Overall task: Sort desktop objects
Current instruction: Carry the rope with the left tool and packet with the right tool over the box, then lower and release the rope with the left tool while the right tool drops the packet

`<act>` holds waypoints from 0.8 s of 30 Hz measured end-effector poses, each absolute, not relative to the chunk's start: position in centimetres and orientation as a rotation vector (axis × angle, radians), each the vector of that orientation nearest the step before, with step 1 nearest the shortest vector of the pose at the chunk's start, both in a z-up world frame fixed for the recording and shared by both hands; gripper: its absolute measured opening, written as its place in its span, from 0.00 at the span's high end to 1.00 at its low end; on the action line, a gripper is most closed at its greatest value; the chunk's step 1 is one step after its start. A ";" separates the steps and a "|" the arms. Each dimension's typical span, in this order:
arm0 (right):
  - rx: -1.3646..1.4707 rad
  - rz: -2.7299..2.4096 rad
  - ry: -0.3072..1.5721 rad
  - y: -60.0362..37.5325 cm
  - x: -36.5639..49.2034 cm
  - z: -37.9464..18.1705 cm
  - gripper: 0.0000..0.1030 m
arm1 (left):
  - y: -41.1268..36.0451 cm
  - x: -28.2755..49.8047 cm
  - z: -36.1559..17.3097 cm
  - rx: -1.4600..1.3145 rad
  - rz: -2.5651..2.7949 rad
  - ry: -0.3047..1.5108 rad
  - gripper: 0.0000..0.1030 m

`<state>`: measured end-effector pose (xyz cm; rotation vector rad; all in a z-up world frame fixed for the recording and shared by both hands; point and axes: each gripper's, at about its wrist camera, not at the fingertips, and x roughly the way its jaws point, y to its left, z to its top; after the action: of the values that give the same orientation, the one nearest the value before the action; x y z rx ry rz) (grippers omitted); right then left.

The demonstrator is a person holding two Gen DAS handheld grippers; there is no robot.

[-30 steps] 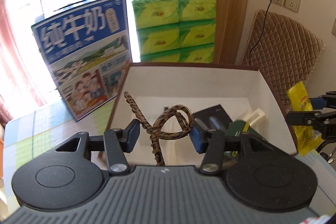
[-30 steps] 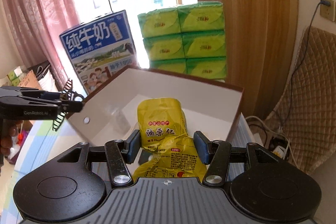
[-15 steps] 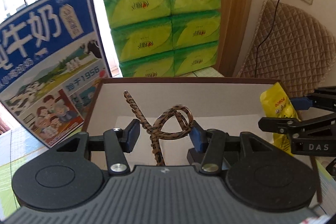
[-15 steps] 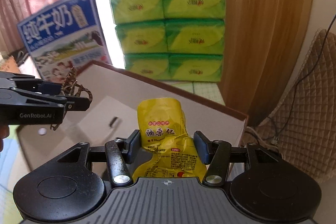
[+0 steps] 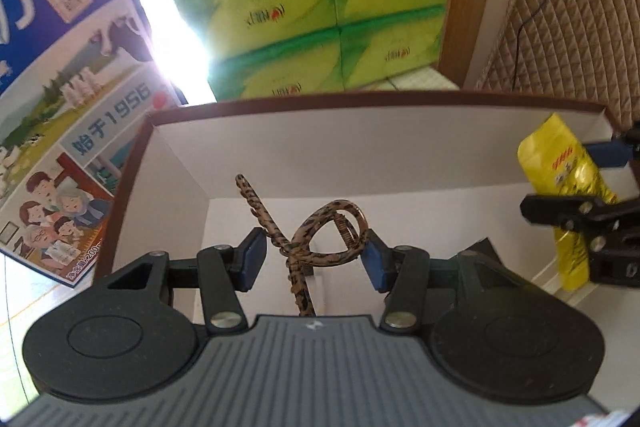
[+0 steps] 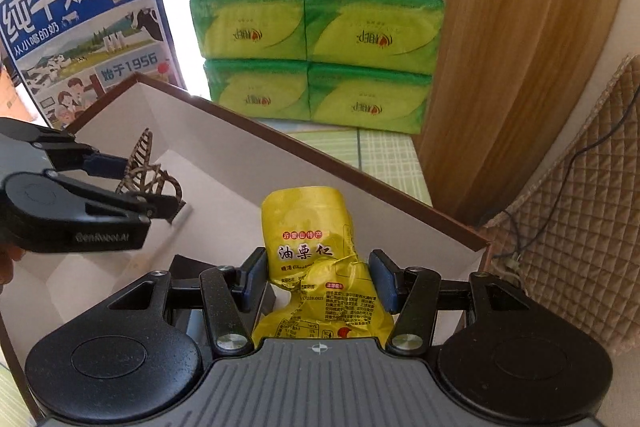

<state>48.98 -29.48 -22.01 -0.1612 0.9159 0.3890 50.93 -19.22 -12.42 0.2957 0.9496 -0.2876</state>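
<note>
A leopard-print hair clip [image 5: 320, 239] hangs between the blue pads of my left gripper [image 5: 314, 259], which is shut on it above the inside of a white box with a brown rim [image 5: 360, 99]. My right gripper [image 6: 320, 279] is shut on a crumpled yellow snack packet [image 6: 308, 227], held upright over the box's right side, near its far wall [image 6: 240, 163]. The right wrist view has the left gripper [image 6: 132, 183] at the left with the hair clip [image 6: 146, 167]. In the left wrist view the right gripper [image 5: 576, 183] and packet [image 5: 560, 163] are at the right.
Behind the box stand a blue milk carton [image 6: 80, 27] and a stack of green tissue packs [image 6: 316, 27]. A wood panel [image 6: 520, 67], a quilted cushion [image 5: 560, 27] and a wall socket with a cable are at the right. A dark item [image 5: 476, 251] lies inside the box.
Both grippers have moved forward over the box, nearer its far wall and the tissue packs. Each keeps its hold, and the two have come closer together.
</note>
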 end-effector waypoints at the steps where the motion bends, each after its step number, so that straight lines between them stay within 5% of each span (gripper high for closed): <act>1: -0.162 0.389 0.921 -29.6 49.2 -22.1 0.50 | -19.3 50.9 -12.6 0.313 -0.288 0.952 0.55; 14: -0.215 0.378 0.927 -29.0 49.4 -22.6 0.49 | -18.7 50.3 -12.1 0.336 -0.299 0.928 0.52; 17: -0.250 0.360 0.901 -28.7 49.3 -23.0 0.36 | -18.1 49.8 -11.6 0.324 -0.299 0.924 0.50; 24: -0.243 0.387 0.870 -29.0 48.2 -22.6 0.24 | -16.8 48.3 -10.4 0.322 -0.297 0.903 0.40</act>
<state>48.24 -28.96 -22.62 -0.2429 0.8699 0.3871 48.30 -16.80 -10.37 0.3222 0.9034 -0.2972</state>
